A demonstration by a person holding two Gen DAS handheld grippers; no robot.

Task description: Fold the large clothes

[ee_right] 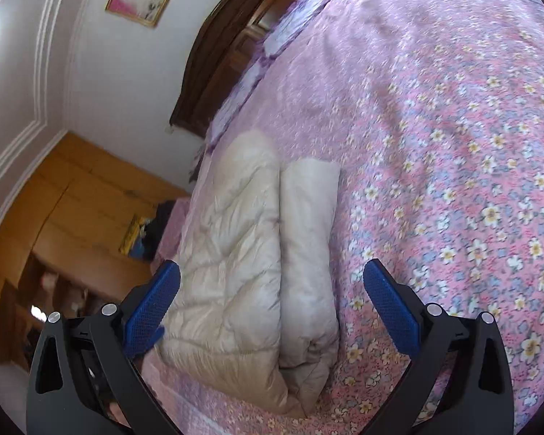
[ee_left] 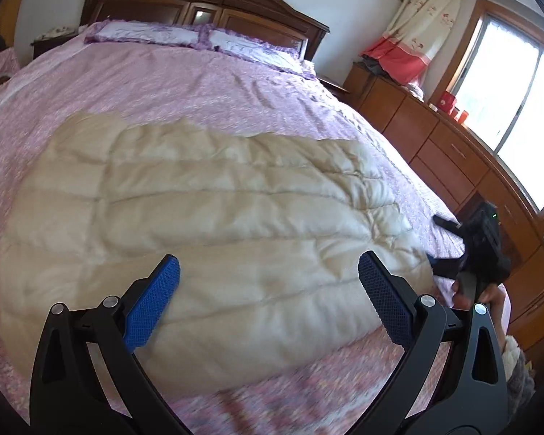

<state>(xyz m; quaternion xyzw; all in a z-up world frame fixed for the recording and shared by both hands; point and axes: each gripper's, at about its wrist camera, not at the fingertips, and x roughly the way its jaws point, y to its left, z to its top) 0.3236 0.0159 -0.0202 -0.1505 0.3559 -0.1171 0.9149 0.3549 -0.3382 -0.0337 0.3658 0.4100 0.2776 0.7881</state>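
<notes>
Two grippers hover with jaws spread wide, neither holding anything. Left gripper (ee_left: 268, 290) is above the cream quilted jacket (ee_left: 206, 224), which lies folded flat on the pink floral bedspread (ee_left: 199, 83); its long axis runs across the bed, parallel to the headboard (ee_left: 199, 0). Right gripper (ee_right: 272, 297) views the jacket end-on: a doubled bundle running away between the blue pads (ee_right: 152, 308), beyond their tips, not touching them.

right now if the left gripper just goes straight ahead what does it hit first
Most likely the cream padded jacket lying on the bed: the open left gripper points straight at it, nothing between, though the gap is hard to judge.
</notes>
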